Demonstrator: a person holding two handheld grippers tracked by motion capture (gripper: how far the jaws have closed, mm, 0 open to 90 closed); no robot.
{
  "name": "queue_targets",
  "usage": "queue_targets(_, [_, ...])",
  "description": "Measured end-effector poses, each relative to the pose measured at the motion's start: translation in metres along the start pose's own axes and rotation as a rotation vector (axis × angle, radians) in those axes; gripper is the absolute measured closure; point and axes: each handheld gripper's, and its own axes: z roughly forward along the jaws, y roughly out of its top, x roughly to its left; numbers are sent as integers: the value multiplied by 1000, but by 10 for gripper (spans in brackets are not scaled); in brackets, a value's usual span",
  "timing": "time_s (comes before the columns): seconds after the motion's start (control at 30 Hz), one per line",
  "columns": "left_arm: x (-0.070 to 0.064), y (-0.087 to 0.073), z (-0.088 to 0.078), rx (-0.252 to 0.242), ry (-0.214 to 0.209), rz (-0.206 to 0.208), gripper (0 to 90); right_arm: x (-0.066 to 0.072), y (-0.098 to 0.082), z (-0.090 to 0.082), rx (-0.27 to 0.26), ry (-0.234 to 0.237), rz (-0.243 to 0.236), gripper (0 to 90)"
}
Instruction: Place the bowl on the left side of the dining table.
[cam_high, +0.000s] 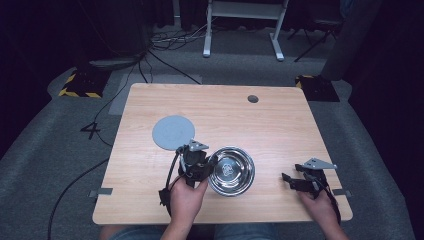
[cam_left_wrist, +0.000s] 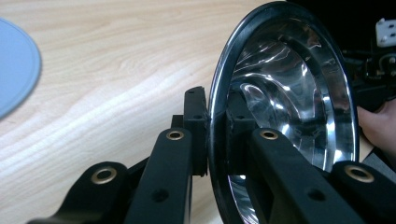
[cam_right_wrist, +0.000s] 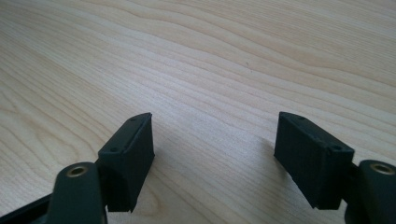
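Starting at the far left, a flat round grey disc (cam_high: 173, 132) lies on the pale wooden table (cam_high: 280, 125), up and to the left of the shiny round metal bowl (cam_high: 231, 170). It does not touch the bowl.

Next comes the left gripper (cam_high: 210, 165), just left of the bowl. In the left gripper view its jaws are squeezed onto the bowl's left rim, one black finger (cam_left_wrist: 195, 122) outside the rim and the other inside the bowl. So this gripper (cam_left_wrist: 212, 135) is grasping the bowl (cam_left_wrist: 289, 93) by its edge. In the high view the bowl sits about in the middle of the table's near half, and I cannot tell if it is lifted at all.

Well to the right of the bowl is the right gripper (cam_high: 288, 180), low over the table near the front right corner. Its jaws point left toward the bowl. In the right gripper view they stand wide apart (cam_right_wrist: 212, 158) with bare wood between them, so it is let go and holds nothing.

The left hand (cam_high: 187, 197) is the one on the bowl. The grey disc lies to the upper left, on that hand's side, so a move there looks short.
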Motion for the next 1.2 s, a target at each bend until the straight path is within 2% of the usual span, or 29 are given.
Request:
queue_targets(0.23, [5,7,-7,-22,16,18,827,0,0,0,0,0,1,283])
queue_targets(0.3, [7,9,-7,-32,25,-3,827,0,0,0,0,0,1,283])
queue_targets(0.6, [26,25,-10,-31,70,-10,827,0,0,0,0,-1,1,282])
queue_targets(0.8, [44,39,-15,-54,109,-14,827,0,0,0,1,-4,2,279])
queue_targets(0.9, [49,43,-15,-62,109,-20,827,0,0,0,1,-5,2,277])
queue_targets(0.93, [56,47,-16,-66,108,-24,827,0,0,0,2,-5,3,276])
queue_targets(1.0, [60,50,-16,-72,111,-25,827,0,0,0,2,-6,3,275])
queue_targets(1.2, [82,68,-23,-99,121,-40,827,0,0,0,2,-8,4,273])
